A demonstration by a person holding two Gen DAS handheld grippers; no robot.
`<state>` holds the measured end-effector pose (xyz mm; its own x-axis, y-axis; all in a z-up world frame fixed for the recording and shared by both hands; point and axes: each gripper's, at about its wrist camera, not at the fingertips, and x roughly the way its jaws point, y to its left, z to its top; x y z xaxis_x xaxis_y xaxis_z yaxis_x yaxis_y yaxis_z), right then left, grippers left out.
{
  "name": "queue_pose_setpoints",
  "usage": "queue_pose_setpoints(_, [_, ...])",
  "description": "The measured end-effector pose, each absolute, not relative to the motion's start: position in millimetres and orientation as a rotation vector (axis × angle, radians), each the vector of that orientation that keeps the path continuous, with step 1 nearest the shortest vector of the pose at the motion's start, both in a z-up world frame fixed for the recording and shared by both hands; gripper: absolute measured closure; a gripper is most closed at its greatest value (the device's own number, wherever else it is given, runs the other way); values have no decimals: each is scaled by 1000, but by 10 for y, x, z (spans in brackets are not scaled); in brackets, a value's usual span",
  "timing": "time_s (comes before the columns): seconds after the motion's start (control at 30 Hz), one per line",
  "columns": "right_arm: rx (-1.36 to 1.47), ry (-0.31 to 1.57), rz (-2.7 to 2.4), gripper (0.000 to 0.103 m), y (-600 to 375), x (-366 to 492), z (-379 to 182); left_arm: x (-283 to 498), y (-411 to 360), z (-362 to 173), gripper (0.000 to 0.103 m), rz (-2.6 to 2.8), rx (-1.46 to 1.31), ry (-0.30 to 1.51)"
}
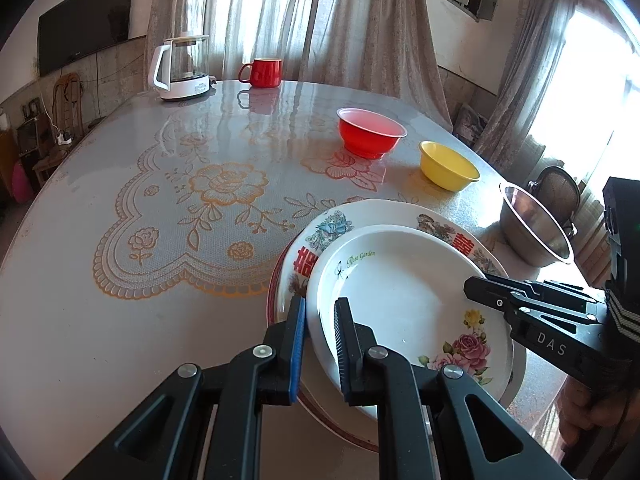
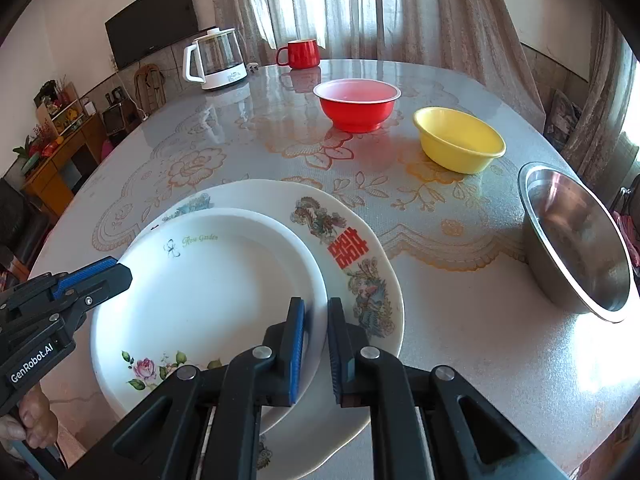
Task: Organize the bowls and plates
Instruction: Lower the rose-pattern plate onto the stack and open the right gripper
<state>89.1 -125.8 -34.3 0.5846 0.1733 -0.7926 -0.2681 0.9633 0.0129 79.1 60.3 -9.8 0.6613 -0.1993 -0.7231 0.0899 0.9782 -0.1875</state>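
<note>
Desk (image 1: pixel 120 320) surface is glossy grey with an orange lace-and-flower print, and curtains (image 1: pixel 320 12) hang behind it beside a dark wall screen (image 1: pixel 84 20). At the far edge stand a white-based glass kettle (image 1: pixel 182 68) and a red mug (image 1: pixel 262 72).

My left tool (image 1: pixel 320 316) and my right tool (image 2: pixel 316 316) each straddle opposite rims of the white rose plate (image 2: pixel 208 288), fingers set narrowly apart either side of the rim; I cannot tell whether the pads actually pinch it. That plate lies on a bigger plate with red characters (image 2: pixel 352 248), whose near part is hidden by my tools.

Beyond it sit a red plastic bowl (image 2: pixel 356 106) and a yellow bowl (image 2: pixel 460 140), well apart, with a shiny steel bowl (image 2: pixel 580 240) at the right.
</note>
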Motion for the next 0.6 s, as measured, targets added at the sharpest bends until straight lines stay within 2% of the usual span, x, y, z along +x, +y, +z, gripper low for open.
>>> queue_pose_setpoints(0.13, [-28, 917, 286, 83, -1361, 878, -302, 783, 608, -112, 89, -181, -174, 842])
queue_pose_setpoints(0.37, [92, 824, 218, 82, -1668, 832, -78, 743, 593, -112, 89, -170, -164, 827])
queue_pose_setpoints(0.6, [221, 921, 209, 83, -1846, 924, -333, 690, 636, -94, 88, -155, -163, 813])
